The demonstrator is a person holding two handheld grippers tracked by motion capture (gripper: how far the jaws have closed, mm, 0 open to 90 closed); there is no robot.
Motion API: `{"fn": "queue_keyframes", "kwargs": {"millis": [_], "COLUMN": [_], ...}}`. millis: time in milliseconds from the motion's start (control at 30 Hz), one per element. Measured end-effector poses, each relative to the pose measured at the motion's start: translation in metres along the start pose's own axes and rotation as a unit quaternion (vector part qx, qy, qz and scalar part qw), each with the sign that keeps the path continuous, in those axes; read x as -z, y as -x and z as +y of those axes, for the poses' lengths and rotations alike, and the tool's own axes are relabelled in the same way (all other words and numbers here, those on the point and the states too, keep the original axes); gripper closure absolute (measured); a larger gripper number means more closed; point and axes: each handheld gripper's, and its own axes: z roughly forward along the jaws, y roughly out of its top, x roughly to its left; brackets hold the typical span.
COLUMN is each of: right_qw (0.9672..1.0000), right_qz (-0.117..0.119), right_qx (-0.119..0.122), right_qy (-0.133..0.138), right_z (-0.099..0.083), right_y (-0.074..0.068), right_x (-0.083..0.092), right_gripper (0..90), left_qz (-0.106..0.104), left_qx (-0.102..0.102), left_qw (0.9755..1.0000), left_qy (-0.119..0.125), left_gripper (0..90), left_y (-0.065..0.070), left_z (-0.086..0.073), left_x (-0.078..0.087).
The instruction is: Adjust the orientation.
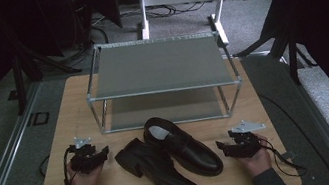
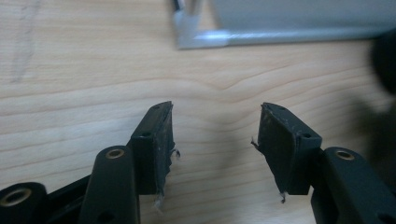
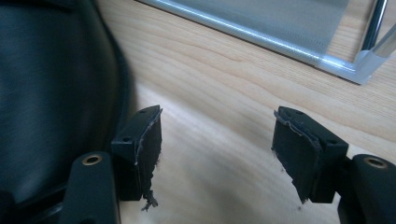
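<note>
High view: wooden tabletop (image 1: 76,94) with a two-tier metal rack (image 1: 158,65) standing at its far half, grey shelves, silver tube frame. Landmark = the rack. Two black leather dress shoes lie just in front of the rack's lower shelf, side by side and touching along their length, both angled with toes toward the near right. Left shoe (image 1: 157,169) sits nearer the person, heel toward the rack's front left leg; right shoe (image 1: 184,145) has its opening close to the rack's front edge, pale insole visible.

Left tongs (image 1: 102,153) rest on the tabletop in front of the rack's left front corner, held in the person's left hand (image 1: 85,179), tips pointing right toward the left shoe's heel, near it but not touching. Right tongs (image 1: 221,146) sit in front of the rack's right front corner, held in the right hand (image 1: 257,158), tips pointing left toward the right shoe's toe, a small gap between. Grey three-cornered plate on top of each, cable trailing from each toward the near edge.

Left gripper view: left tongs (image 2: 215,135) spread wide, bare wood between the worn pads, nothing held; rack's corner frame (image 2: 201,37) ahead, blurred dark shoe at the right edge (image 2: 385,56).

Right gripper view: right tongs (image 3: 217,140) also spread wide and empty, frayed pad (image 3: 150,154) edges; black shoe leather (image 3: 51,93) just beside the left jaw, rack's lower shelf rail (image 3: 252,35) ahead across the wood.
</note>
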Motion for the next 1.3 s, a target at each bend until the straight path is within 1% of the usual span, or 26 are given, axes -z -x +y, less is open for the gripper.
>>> {"fn": "queue_keyframes", "kwargs": {"millis": [67, 100, 133, 167, 200, 233, 367, 400, 433, 467, 500, 533, 567, 600, 633, 700, 800, 900, 933, 967, 1033, 1100, 1133, 1200, 1267, 1300], "right_qw": [1.0000, 1.0000, 1.0000, 0.9999, 0.9999, 0.9998, 0.9994, 0.9992, 0.9992, 0.9989, 0.9989, 0.9987, 0.9986, 0.9984, 0.9981, 0.9977, 0.9973, 0.9966, 0.9966, 0.9961, 0.9959, 0.9955, 0.9951, 0.9953, 0.9953, 0.9956], "right_qz": [-0.001, 0.002, 0.002, 0.004, 0.004, 0.004, 0.011, 0.018, 0.018, 0.020, 0.020, 0.028, 0.031, 0.035, 0.041, 0.049, 0.039, 0.041, 0.041, 0.038, 0.036, 0.039, 0.029, 0.026, 0.023, 0.014], "right_qx": [0.005, 0.007, 0.007, 0.013, 0.015, 0.020, 0.033, 0.036, 0.036, 0.041, 0.041, 0.044, 0.043, 0.044, 0.045, 0.047, 0.055, 0.058, 0.058, 0.063, 0.064, 0.061, 0.067, 0.068, 0.070, 0.072], "right_qy": [0.002, 0.003, 0.003, 0.003, 0.002, 0.002, -0.001, 0.000, 0.000, -0.003, -0.003, -0.002, -0.001, -0.003, -0.005, -0.009, -0.028, -0.040, -0.040, -0.048, -0.053, -0.060, -0.067, -0.064, -0.063, -0.059], "right_z": [-0.002, -0.003, -0.003, -0.005, -0.007, -0.008, -0.014, -0.016, -0.016, -0.019, -0.019, -0.023, -0.024, -0.026, -0.028, -0.031, -0.036, -0.038, -0.038, -0.039, -0.040, -0.044, -0.045, -0.045, -0.044, -0.043], "right_y": [-0.003, -0.006, -0.006, -0.011, -0.014, -0.017, -0.029, -0.033, -0.033, -0.040, -0.040, -0.046, -0.049, -0.052, -0.056, -0.060, -0.065, -0.067, -0.067, -0.068, -0.067, -0.066, -0.066, -0.066, -0.063, -0.061], "right_x": [0.007, 0.011, 0.011, 0.019, 0.023, 0.026, 0.039, 0.042, 0.042, 0.047, 0.047, 0.050, 0.051, 0.051, 0.051, 0.049, 0.041, 0.036, 0.036, 0.032, 0.029, 0.024, 0.022, 0.022, 0.022, 0.023], "right_gripper": [31.0, 30.9, 30.9, 30.9, 30.5, 30.0, 29.0, 28.0, 28.0, 26.5, 26.5, 25.3, 24.3, 23.5, 23.2, 21.2, 20.0, 19.2, 19.2, 19.1, 18.4, 18.0, 19.0, 19.2, 23.2, 26.4], "left_qz": [-0.004, -0.013, -0.013, -0.022, -0.022, -0.027, -0.044, -0.048, -0.048, -0.061, -0.061, -0.077, -0.083, -0.083, -0.095, -0.104, -0.116, -0.127, -0.127, -0.133, -0.136, -0.141, -0.141, -0.142, -0.140, -0.131], "left_qx": [-0.002, -0.009, -0.009, -0.019, -0.019, -0.031, -0.060, -0.065, -0.065, -0.078, -0.078, -0.091, -0.097, -0.097, -0.112, -0.124, -0.142, -0.159, -0.159, -0.166, -0.166, -0.171, -0.171, -0.173, -0.174, -0.178], "left_qw": [1.0000, 0.9997, 0.9997, 0.9991, 0.9991, 0.9984, 0.9957, 0.9950, 0.9950, 0.9932, 0.9932, 0.9910, 0.9900, 0.9900, 0.9876, 0.9854, 0.9820, 0.9784, 0.9784, 0.9767, 0.9765, 0.9750, 0.9750, 0.9746, 0.9747, 0.9751], "left_qy": [0.004, 0.016, 0.016, 0.031, 0.031, 0.039, 0.056, 0.059, 0.059, 0.061, 0.061, 0.062, 0.060, 0.060, 0.055, 0.052, 0.045, 0.036, 0.036, 0.028, 0.024, 0.011, 0.011, 0.005, -0.002, -0.006], "left_gripper": [46.3, 46.9, 47.2, 47.6, 48.1, 48.5, 50.0, 50.3, 50.6, 51.0, 51.5, 52.2, 52.6, 52.9, 53.1, 53.5, 54.3, 55.4, 56.0, 56.6, 58.1, 60.3, 62.0, 64.3, 66.8, 67.5], "left_y": [0.001, 0.005, 0.005, 0.011, 0.011, 0.016, 0.032, 0.035, 0.035, 0.044, 0.044, 0.053, 0.058, 0.058, 0.070, 0.079, 0.094, 0.106, 0.106, 0.112, 0.113, 0.120, 0.120, 0.122, 0.124, 0.126], "left_z": [0.002, 0.006, 0.006, 0.013, 0.013, 0.019, 0.036, 0.039, 0.039, 0.048, 0.048, 0.056, 0.060, 0.060, 0.067, 0.072, 0.078, 0.082, 0.082, 0.084, 0.084, 0.085, 0.085, 0.086, 0.086, 0.086], "left_x": [0.003, 0.010, 0.010, 0.019, 0.019, 0.026, 0.038, 0.039, 0.039, 0.041, 0.041, 0.039, 0.037, 0.037, 0.033, 0.029, 0.022, 0.015, 0.015, 0.009, 0.007, -0.002, -0.002, -0.007, -0.011, -0.014]}}
